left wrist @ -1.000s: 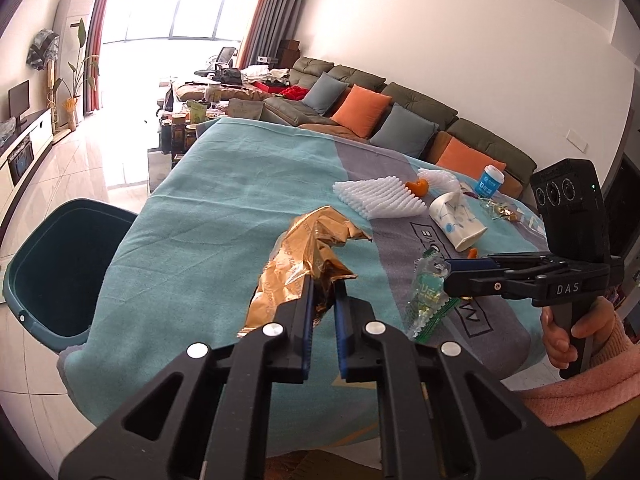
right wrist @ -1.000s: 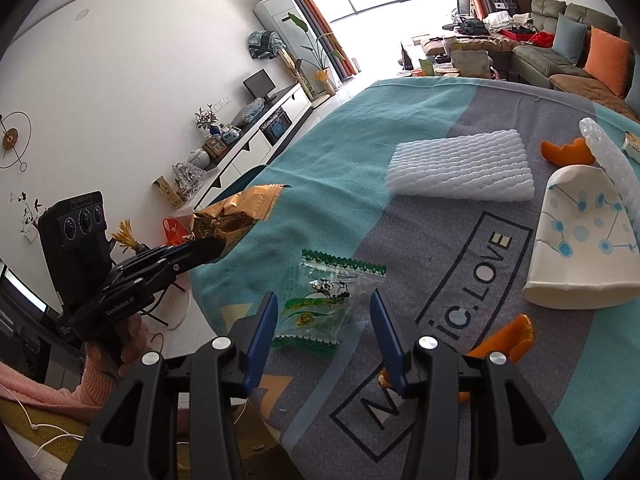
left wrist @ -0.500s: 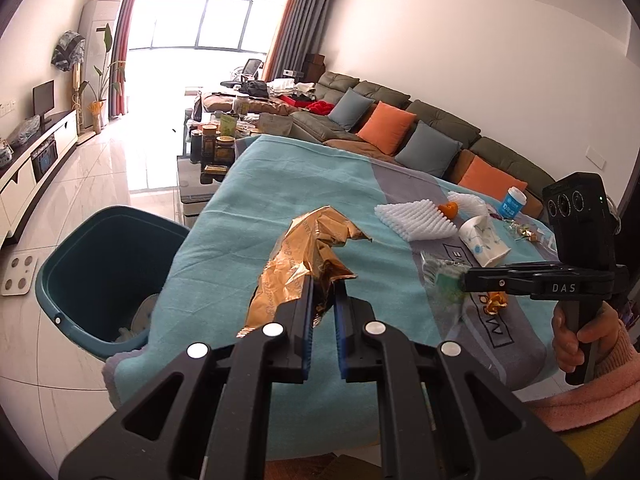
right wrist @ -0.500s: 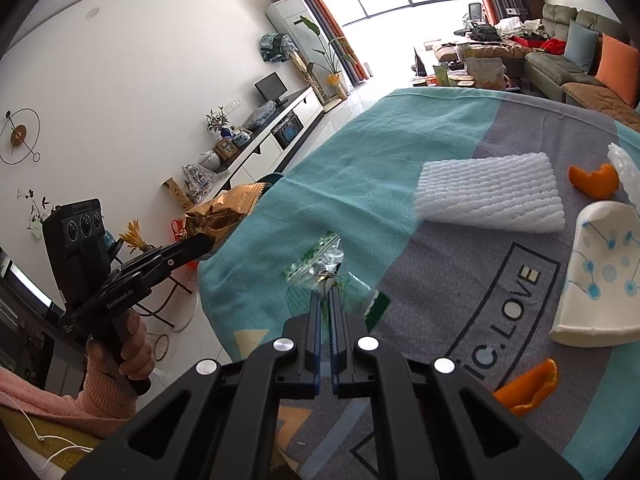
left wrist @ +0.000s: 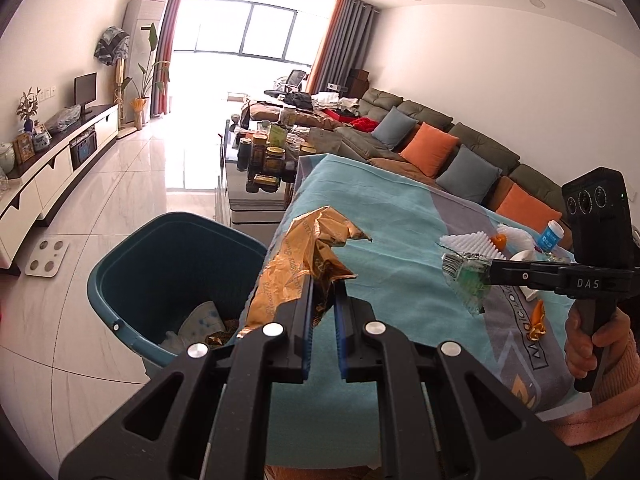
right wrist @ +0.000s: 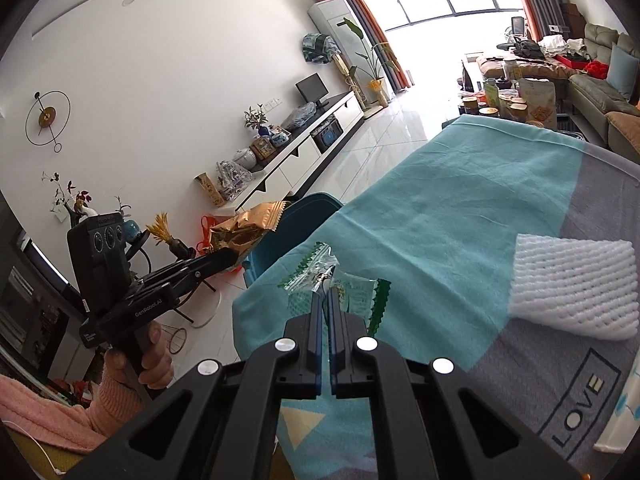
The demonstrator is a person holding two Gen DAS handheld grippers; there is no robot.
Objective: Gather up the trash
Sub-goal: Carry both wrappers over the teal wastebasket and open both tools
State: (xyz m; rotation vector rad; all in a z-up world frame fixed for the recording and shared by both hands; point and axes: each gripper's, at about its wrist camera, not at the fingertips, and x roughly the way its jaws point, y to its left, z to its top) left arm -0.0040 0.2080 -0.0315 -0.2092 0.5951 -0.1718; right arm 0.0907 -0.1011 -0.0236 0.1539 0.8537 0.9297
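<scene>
My left gripper (left wrist: 322, 284) is shut on a crumpled gold foil snack bag (left wrist: 308, 252), held up over the left edge of the table, beside the teal bin (left wrist: 132, 248). The same bag (right wrist: 244, 232) shows in the right wrist view, at the tips of the left gripper (right wrist: 228, 257). My right gripper (right wrist: 325, 293) is shut on a clear plastic wrapper with green print (right wrist: 320, 280), lifted off the teal and grey tablecloth (right wrist: 440, 220). From the left wrist view that wrapper (left wrist: 466, 276) hangs from the right gripper (left wrist: 490, 270).
The bin holds some paper and foil trash (left wrist: 200, 320). On the cloth lie a white foam net (right wrist: 572, 284), orange peel (left wrist: 536, 320), a white paper cone (left wrist: 524, 256) and a small blue cup (left wrist: 552, 236). A coffee table with jars (left wrist: 260, 160) stands behind, a sofa (left wrist: 460, 148) along the wall.
The right gripper shut on the clear wrapper and lifted it off the cloth. Both grippers swung left toward the bin, which now shows fully beside the gold bag.
</scene>
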